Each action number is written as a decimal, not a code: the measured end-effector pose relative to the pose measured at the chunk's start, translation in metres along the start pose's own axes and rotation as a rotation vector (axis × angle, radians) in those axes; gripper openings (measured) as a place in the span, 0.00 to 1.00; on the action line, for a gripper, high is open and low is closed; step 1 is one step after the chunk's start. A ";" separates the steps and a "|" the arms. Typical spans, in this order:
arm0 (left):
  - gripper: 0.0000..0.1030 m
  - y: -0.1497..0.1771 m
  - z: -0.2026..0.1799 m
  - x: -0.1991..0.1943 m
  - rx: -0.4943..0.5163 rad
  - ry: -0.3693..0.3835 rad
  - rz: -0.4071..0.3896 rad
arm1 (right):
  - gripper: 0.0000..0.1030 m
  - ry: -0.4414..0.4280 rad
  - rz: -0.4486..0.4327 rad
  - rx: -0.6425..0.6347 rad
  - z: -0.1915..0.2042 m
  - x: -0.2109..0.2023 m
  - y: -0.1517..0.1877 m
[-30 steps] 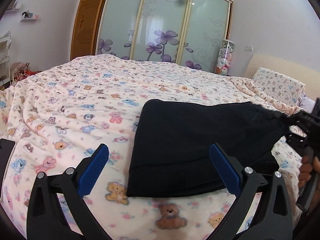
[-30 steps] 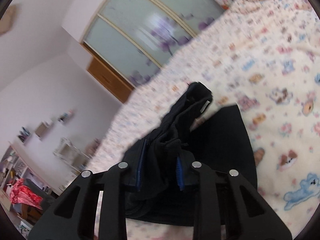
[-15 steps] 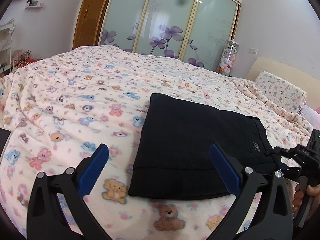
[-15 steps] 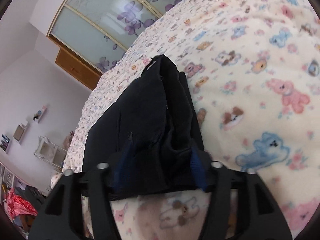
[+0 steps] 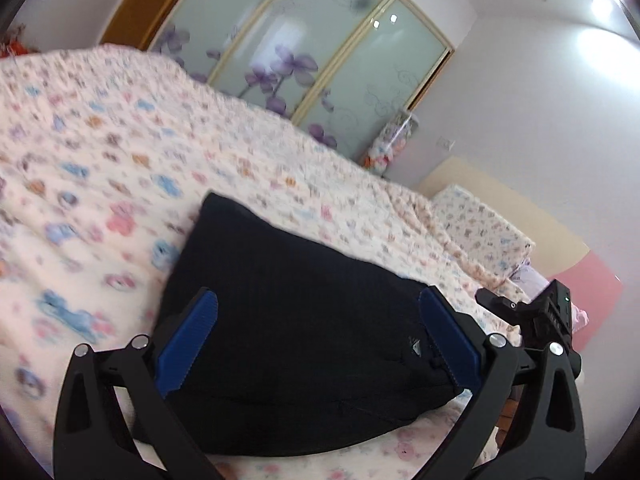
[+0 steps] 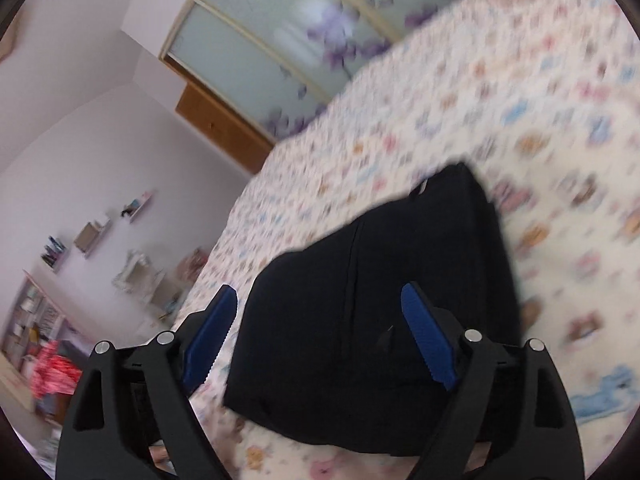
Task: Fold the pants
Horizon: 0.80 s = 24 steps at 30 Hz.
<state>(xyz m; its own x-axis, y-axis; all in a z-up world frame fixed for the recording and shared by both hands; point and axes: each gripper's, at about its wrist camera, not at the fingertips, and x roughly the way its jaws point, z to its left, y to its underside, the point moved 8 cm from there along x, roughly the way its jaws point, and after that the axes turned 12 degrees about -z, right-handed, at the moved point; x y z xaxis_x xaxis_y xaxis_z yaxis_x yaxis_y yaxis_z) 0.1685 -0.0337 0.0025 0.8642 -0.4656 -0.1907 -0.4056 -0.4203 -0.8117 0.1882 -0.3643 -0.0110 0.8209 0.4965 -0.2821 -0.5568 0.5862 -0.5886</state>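
Judging fold nearly done | pants (image 5: 304,344) lie compact on bed (image 5: 100,184) | we hold both hand-held grippers, left (image 5: 318,344) and right (image 6: 320,340), spread wide, empty

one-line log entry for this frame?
phase: fold laid down | pants: folded, flat on bed | left gripper: open, empty | right gripper: open, empty

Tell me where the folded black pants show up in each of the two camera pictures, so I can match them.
Left wrist view: the black pants fill the lower middle, lying on the bear-print blanket, framed by the open left gripper.
Right wrist view: the pants sit lower centre, behind the open right gripper.
Shared landmark: the frosted wardrobe doors with purple flowers, at the top of both.
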 end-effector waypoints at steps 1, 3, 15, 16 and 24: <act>0.98 0.007 0.005 0.009 0.008 -0.030 0.037 | 0.87 0.047 0.015 0.020 -0.010 0.002 0.004; 0.98 0.031 0.024 0.029 0.015 -0.125 0.178 | 0.84 0.078 0.031 0.092 -0.038 0.006 0.007; 0.98 0.031 -0.006 0.002 0.044 0.050 0.136 | 0.95 -0.237 0.032 0.148 0.007 -0.046 0.009; 0.98 0.032 -0.009 0.000 0.059 0.055 0.140 | 0.98 -0.239 0.047 0.137 0.007 -0.047 0.008; 0.98 0.070 0.004 0.022 0.174 -0.081 0.290 | 0.95 -0.053 0.158 0.134 -0.017 -0.036 0.031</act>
<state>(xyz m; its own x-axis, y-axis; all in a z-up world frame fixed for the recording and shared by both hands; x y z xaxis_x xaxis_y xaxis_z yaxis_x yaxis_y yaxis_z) 0.1601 -0.0700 -0.0606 0.7442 -0.4801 -0.4645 -0.5866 -0.1371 -0.7982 0.1437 -0.3748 -0.0323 0.7165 0.6197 -0.3203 -0.6925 0.5768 -0.4332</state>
